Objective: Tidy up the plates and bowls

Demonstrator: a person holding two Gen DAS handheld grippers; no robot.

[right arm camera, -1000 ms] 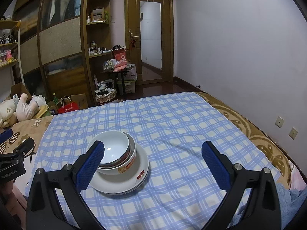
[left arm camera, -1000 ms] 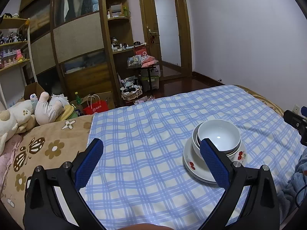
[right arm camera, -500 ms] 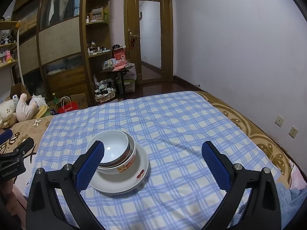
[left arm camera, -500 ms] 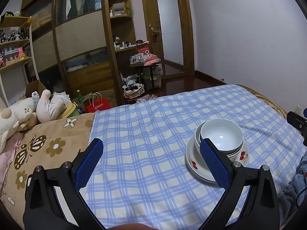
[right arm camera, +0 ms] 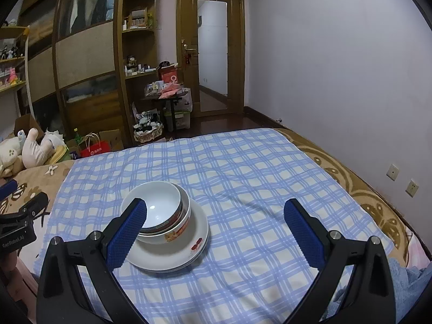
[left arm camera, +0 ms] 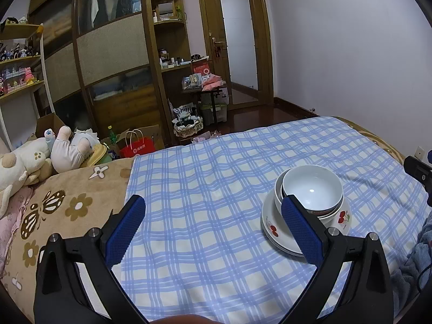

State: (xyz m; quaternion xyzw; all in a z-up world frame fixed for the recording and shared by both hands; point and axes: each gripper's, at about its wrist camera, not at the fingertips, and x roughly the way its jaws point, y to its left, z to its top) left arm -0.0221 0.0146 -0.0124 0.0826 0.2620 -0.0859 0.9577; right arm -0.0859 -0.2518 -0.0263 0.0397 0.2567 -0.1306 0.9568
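White bowls [left arm camera: 313, 189] sit nested one inside another on stacked white plates [left arm camera: 272, 229] with cherry prints, on a blue checked cloth. The stack also shows in the right wrist view, bowls [right arm camera: 159, 208] on plates [right arm camera: 197, 232]. My left gripper [left arm camera: 213, 226] is open and empty, held above the cloth to the left of the stack. My right gripper [right arm camera: 216, 229] is open and empty, above the cloth to the right of the stack. Neither touches the dishes.
The blue checked cloth [right arm camera: 243, 167] covers a bed with a brown flowered blanket [left arm camera: 54, 202] at the left. Plush toys [left arm camera: 40, 156] lie at the far left. A wardrobe, shelves, a red bag [left arm camera: 137, 148] and a door stand beyond. A wall runs along the right.
The left gripper has drifted slightly, so the stack sits a little further right and lower in its view. The right gripper has barely moved. Both stay open.
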